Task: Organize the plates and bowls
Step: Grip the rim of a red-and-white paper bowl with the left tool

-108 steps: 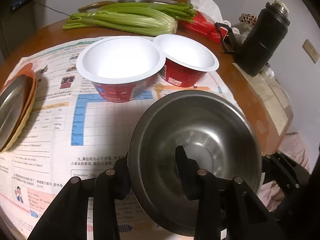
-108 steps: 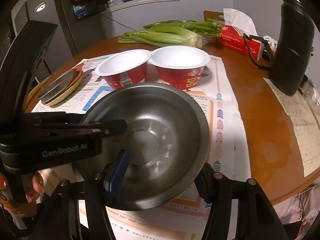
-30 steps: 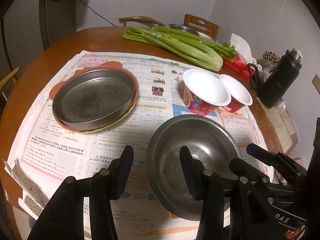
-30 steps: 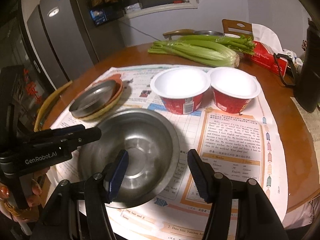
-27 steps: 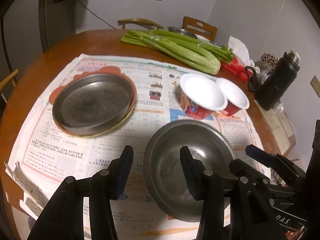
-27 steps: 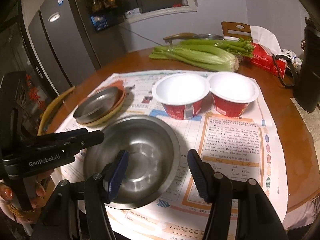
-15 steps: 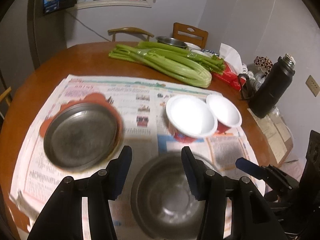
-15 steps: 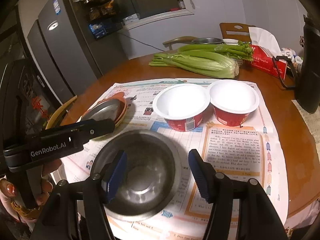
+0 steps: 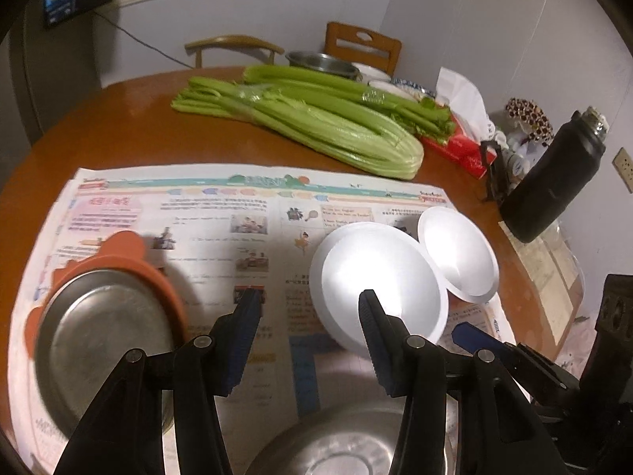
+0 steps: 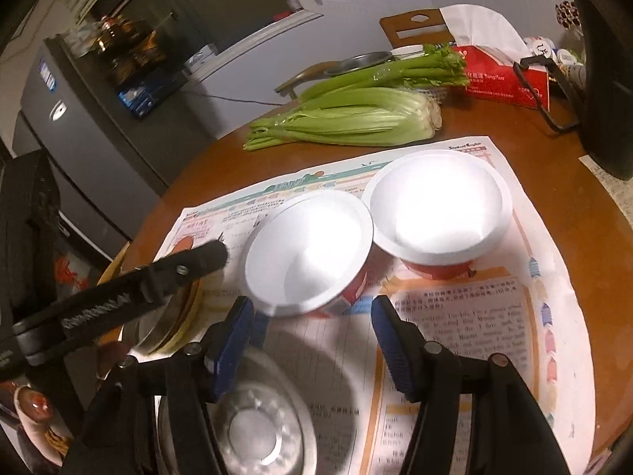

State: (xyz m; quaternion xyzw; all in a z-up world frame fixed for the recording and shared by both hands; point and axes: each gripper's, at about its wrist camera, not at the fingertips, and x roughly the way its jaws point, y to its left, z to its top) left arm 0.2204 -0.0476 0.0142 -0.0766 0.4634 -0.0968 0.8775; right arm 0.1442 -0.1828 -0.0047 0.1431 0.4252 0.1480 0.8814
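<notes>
Tilting both tools steeply down at the round table (image 9: 130, 118), you have the left gripper (image 9: 306, 318) released over bare newspaper (image 9: 221, 213), nothing between its blue pads, its right finger overlapping the near white paper bowl (image 9: 376, 277) in view. Your right gripper (image 10: 310, 324) is closing its jaws on empty air, its tips just short of that same bowl (image 10: 308, 253), which sits touching the second paper bowl (image 10: 435, 209) towards the table's right edge. The steel bowl (image 9: 348, 443) lies at the near edge of the newspaper, under and behind both sets of fingers, free of either tool. The steel plate (image 9: 99, 340) rests on an orange plate (image 9: 130, 257) at the newspaper's left edge, just beside your left tool's left finger. Open paper lies between that stack and the paper bowls. At the far edge the celery (image 9: 316, 126), tissue box (image 10: 506, 79) and black flask (image 9: 554, 182) stand well apart.
</notes>
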